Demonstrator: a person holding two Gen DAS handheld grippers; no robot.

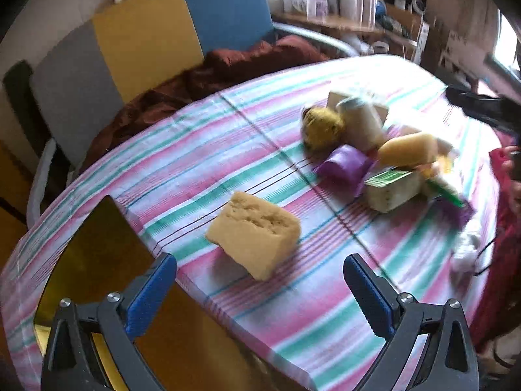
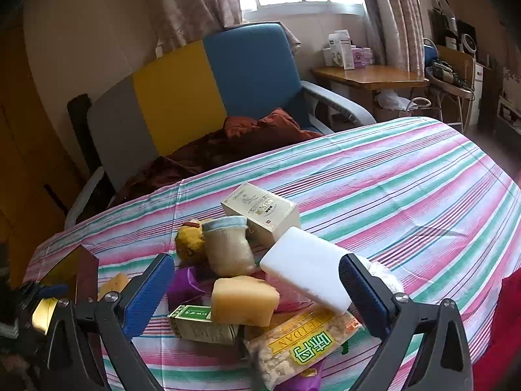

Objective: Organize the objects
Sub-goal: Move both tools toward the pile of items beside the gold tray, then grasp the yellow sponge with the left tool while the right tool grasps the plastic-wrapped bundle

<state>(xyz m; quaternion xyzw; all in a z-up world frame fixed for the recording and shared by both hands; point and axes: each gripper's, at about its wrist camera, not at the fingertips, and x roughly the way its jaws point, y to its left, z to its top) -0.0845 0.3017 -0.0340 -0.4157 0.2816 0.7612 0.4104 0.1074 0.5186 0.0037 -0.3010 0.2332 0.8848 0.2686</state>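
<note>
A yellow sponge block (image 1: 255, 238) lies alone on the striped tablecloth (image 1: 228, 137), just ahead of my open, empty left gripper (image 1: 260, 293). A pile sits further right: a plush toy (image 1: 322, 127), a beige sock roll (image 1: 359, 120), a purple item (image 1: 345, 164), a second sponge (image 1: 408, 150), a green-topped box (image 1: 392, 190). My right gripper (image 2: 257, 293) is open and empty, hovering over the same pile: sponge (image 2: 244, 299), white block (image 2: 309, 280), snack packet (image 2: 299, 348), green box (image 2: 198, 325), cream box (image 2: 260, 211), sock roll (image 2: 228, 244), plush toy (image 2: 190, 239).
An open gold-lined box (image 1: 97, 260) sits at the table's left edge; it also shows in the right wrist view (image 2: 75, 273). A grey, yellow and blue sofa (image 2: 195, 97) with a brown blanket (image 2: 234, 137) stands behind the table. A wooden side table (image 2: 368, 76) is at the back right.
</note>
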